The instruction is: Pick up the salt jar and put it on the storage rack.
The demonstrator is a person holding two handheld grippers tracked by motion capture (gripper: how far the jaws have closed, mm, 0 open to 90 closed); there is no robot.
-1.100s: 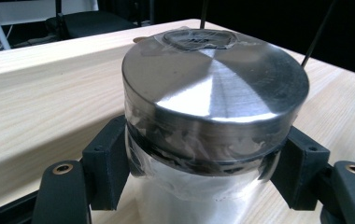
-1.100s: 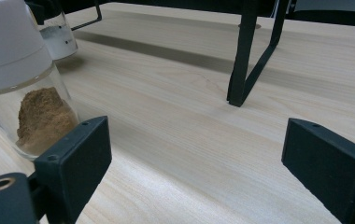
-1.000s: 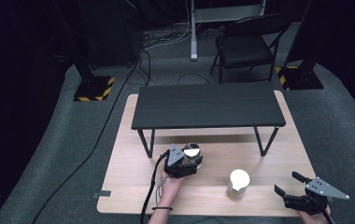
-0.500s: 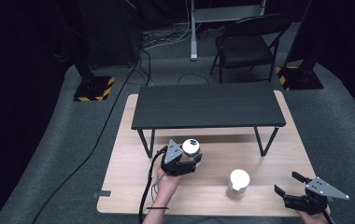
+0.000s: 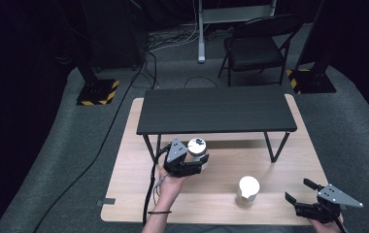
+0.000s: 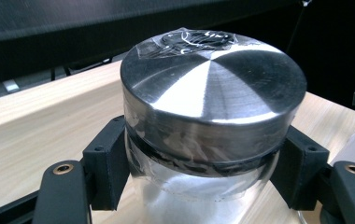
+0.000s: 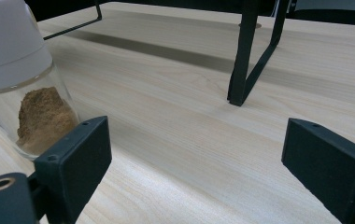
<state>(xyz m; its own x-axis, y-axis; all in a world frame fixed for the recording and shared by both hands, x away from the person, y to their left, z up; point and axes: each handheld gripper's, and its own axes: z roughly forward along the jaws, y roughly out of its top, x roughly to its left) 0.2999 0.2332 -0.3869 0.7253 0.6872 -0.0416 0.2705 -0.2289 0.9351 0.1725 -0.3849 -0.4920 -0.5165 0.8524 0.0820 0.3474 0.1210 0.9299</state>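
Beside shelf (image 5: 216,109) edge — jar (image 5: 197,148) in left gripper's (image 5: 192,162) jaws

Behind my wooden board (image 5: 211,170) stands 1 low black table (image 5: 216,109). Beyond that table I see 1 black folding chair (image 5: 258,46); 2 yellow-striped stand bases (image 5: 95,92) flank it.

Silver-lidded clear jar (image 6: 213,112); white-lidded jar (image 5: 247,191), brown powder inside; pale wood surface (image 5: 221,160); black low shelf (image 5: 216,109); black tongs (image 5: 305,191).
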